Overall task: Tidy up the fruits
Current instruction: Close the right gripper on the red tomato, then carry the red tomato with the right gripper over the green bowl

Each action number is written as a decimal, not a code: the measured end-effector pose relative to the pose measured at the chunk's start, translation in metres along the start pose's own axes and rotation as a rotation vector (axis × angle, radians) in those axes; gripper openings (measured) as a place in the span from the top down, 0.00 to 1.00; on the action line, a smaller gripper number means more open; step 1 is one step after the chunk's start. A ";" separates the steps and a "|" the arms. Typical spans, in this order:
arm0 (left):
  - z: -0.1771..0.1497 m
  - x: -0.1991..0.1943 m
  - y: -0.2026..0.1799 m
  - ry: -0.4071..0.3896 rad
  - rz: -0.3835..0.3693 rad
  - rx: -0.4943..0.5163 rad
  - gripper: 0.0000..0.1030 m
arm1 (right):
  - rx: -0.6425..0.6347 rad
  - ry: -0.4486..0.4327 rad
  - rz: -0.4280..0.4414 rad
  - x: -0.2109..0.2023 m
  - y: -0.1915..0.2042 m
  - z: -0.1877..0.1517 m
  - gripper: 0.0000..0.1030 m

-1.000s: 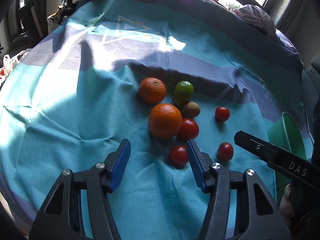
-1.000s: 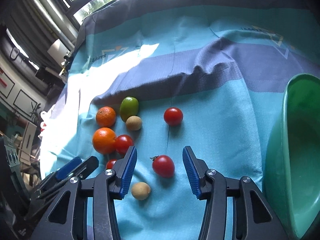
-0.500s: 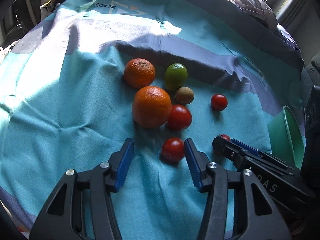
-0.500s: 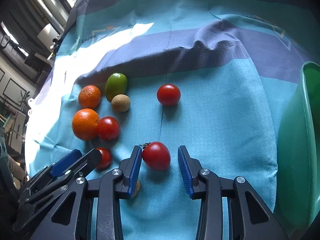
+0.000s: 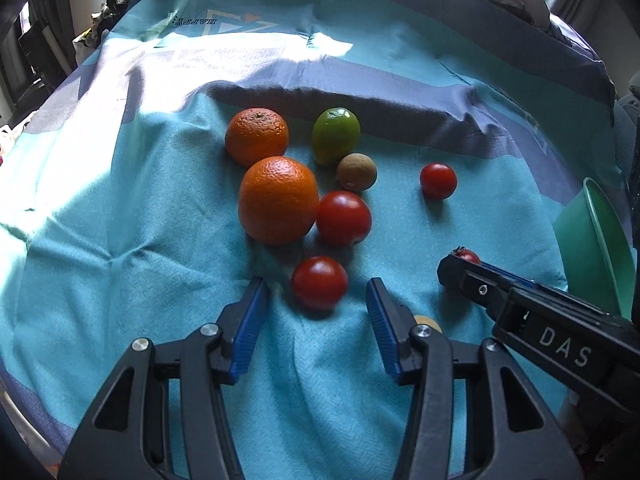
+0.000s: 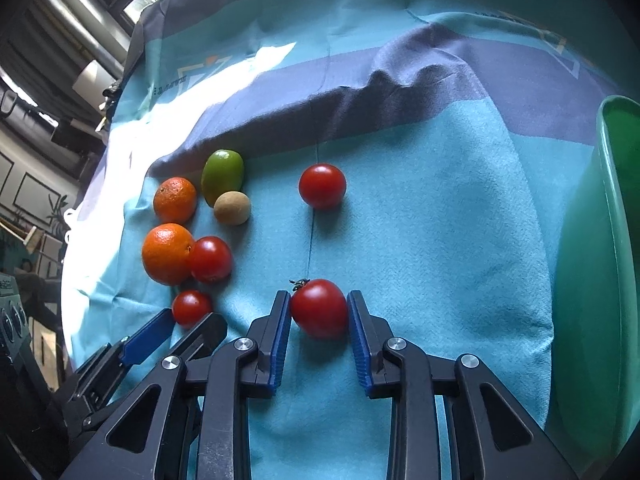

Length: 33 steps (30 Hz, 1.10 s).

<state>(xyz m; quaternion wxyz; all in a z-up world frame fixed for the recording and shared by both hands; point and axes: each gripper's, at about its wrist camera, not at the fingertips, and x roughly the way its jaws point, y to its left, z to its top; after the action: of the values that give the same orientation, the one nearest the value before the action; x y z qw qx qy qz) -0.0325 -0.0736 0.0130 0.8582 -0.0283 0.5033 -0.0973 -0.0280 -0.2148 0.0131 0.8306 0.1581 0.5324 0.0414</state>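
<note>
Fruits lie on a teal cloth. My right gripper (image 6: 319,300) has closed onto a red tomato with a stem (image 6: 319,308), both pads touching its sides; it rests on the cloth. My left gripper (image 5: 316,292) is open, its fingers either side of a small red tomato (image 5: 319,282) without touching it. Beyond lie a big orange (image 5: 278,199), a second orange (image 5: 256,136), a green lime (image 5: 335,135), a brown kiwi (image 5: 356,171) and two more tomatoes (image 5: 343,217) (image 5: 438,180). A green bowl (image 6: 600,264) stands at the right.
A raised fold of dark blue cloth (image 6: 360,92) runs behind the fruits. A small tan fruit (image 5: 428,323) peeks out beside my left gripper's right finger. Room clutter and windows lie past the cloth's far edge.
My right gripper moved forward and narrowed from open to pinching the stemmed tomato. My left gripper advanced until its open fingers flank the small tomato.
</note>
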 end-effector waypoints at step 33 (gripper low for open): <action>0.003 -0.033 0.007 -0.071 -0.127 -0.020 0.79 | 0.021 -0.085 0.004 -0.029 -0.003 -0.002 0.70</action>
<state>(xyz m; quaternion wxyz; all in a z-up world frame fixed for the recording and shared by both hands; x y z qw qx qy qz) -0.0444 -0.0608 0.0424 0.8673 -0.0722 0.4707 -0.1451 -0.0426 -0.2241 0.0361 0.8507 0.1695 0.4966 0.0308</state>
